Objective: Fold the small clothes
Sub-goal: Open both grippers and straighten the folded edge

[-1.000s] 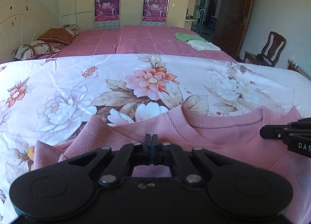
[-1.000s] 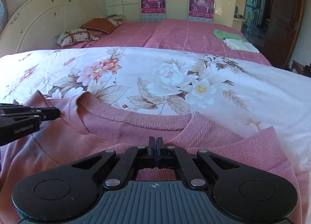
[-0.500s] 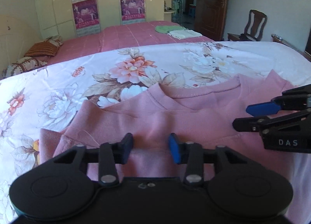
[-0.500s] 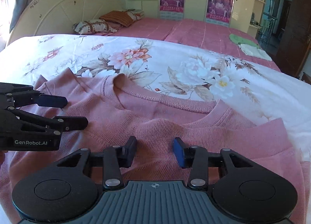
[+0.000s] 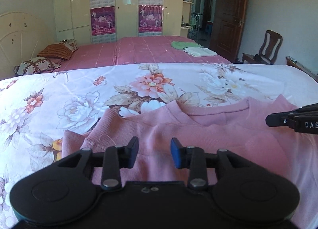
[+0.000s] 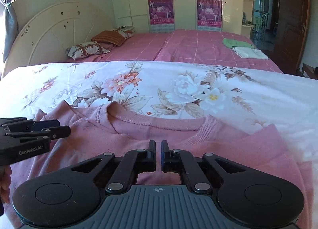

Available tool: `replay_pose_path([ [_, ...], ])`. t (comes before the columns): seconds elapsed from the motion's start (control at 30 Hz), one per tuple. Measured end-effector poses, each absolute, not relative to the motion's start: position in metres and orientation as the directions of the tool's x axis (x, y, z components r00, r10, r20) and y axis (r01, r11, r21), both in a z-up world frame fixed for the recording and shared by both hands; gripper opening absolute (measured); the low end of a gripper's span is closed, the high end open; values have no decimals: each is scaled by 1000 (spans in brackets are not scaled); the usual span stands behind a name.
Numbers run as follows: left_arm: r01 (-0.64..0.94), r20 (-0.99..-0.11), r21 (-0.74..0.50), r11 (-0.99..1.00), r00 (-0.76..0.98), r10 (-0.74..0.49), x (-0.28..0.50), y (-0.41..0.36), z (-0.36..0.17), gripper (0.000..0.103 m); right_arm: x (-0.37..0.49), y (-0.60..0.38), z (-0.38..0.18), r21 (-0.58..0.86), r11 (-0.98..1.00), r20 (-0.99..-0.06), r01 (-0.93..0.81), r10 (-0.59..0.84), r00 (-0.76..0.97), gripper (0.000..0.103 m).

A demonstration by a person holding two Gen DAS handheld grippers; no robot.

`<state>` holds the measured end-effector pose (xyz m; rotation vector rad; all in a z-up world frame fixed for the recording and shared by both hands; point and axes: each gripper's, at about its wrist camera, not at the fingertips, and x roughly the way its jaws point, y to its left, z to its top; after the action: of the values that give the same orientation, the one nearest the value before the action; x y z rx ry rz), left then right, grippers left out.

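Note:
A small pink knit sweater [image 5: 198,129] lies flat on the floral bedsheet [image 5: 79,97], neckline facing away; it also shows in the right wrist view [image 6: 139,135]. My left gripper [image 5: 154,152] is open and empty, just above the sweater's left shoulder area. It also shows at the left of the right wrist view [image 6: 57,127]. My right gripper [image 6: 158,154] is nearly shut with a thin gap, over the sweater below the collar, with nothing visibly held. It shows from the side in the left wrist view [image 5: 278,119].
Beyond the floral sheet lies a pink checked bed [image 5: 149,50] with pillows [image 5: 37,65] at the left and folded green and white cloths [image 5: 190,49] at the right. A wooden chair [image 5: 268,48] and a door stand far right.
Both grippers let go of the sweater one second ago and opened. Since half a second ago the right gripper has closed to a thin gap, while the left stays open. The sweater lies flat.

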<state>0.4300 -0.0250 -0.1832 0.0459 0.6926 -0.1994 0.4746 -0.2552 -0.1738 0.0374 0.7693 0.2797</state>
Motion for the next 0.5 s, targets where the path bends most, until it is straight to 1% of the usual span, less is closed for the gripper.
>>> replay_pose_path([
  [0.03, 214, -632, -25, 977, 753, -181, 422, -27, -180, 56, 465, -263, -173, 131, 967, -682, -219, 248, 688, 2],
  [0.07, 231, -622, -30, 973, 758, -199, 414, -31, -177, 65, 456, -270, -173, 128, 971, -683, -203, 234, 691, 4],
  [0.1, 249, -614, -29, 968, 760, -214, 407, -35, -176, 67, 447, -276, -175, 116, 976, -689, -184, 213, 693, 5],
  [0.13, 270, -614, -18, 963, 757, -224, 403, -41, -178, 68, 441, -281, -178, 98, 981, -694, -170, 190, 695, 10],
  [0.2, 286, -648, 21, 958, 734, -205, 403, -50, -192, 68, 432, -290, -190, 35, 991, -717, -132, 117, 688, 28],
  [0.23, 275, -679, 48, 960, 714, -171, 407, -51, -205, 66, 428, -296, -196, -4, 994, -716, -109, 73, 694, 42],
  [0.27, 257, -681, 35, 966, 714, -166, 408, -44, -214, 75, 423, -307, -205, -34, 996, -716, -80, 32, 698, 50],
  [0.3, 216, -668, 4, 976, 728, -158, 408, -35, -218, 79, 418, -320, -210, 5, 997, -704, -82, 62, 708, 50],
  [0.33, 185, -669, -30, 982, 726, -157, 410, -27, -219, 80, 413, -329, -210, 37, 996, -698, -77, 81, 712, 50],
  [0.37, 174, -672, -43, 984, 723, -157, 411, -24, -219, 80, 409, -332, -209, 26, 997, -699, -68, 67, 712, 50],
  [0.43, 157, -678, -26, 987, 723, -133, 411, -28, -215, 78, 406, -329, -206, -23, 999, -709, -46, 16, 705, 50],
  [0.47, 138, -682, -34, 990, 721, -124, 409, -30, -210, 70, 405, -332, -204, -5, 1000, -713, -29, 17, 701, 50],
  [0.5, 132, -683, -50, 990, 719, -130, 406, -31, -204, 66, 402, -334, -197, 26, 1000, -712, -6, 22, 702, 50],
])
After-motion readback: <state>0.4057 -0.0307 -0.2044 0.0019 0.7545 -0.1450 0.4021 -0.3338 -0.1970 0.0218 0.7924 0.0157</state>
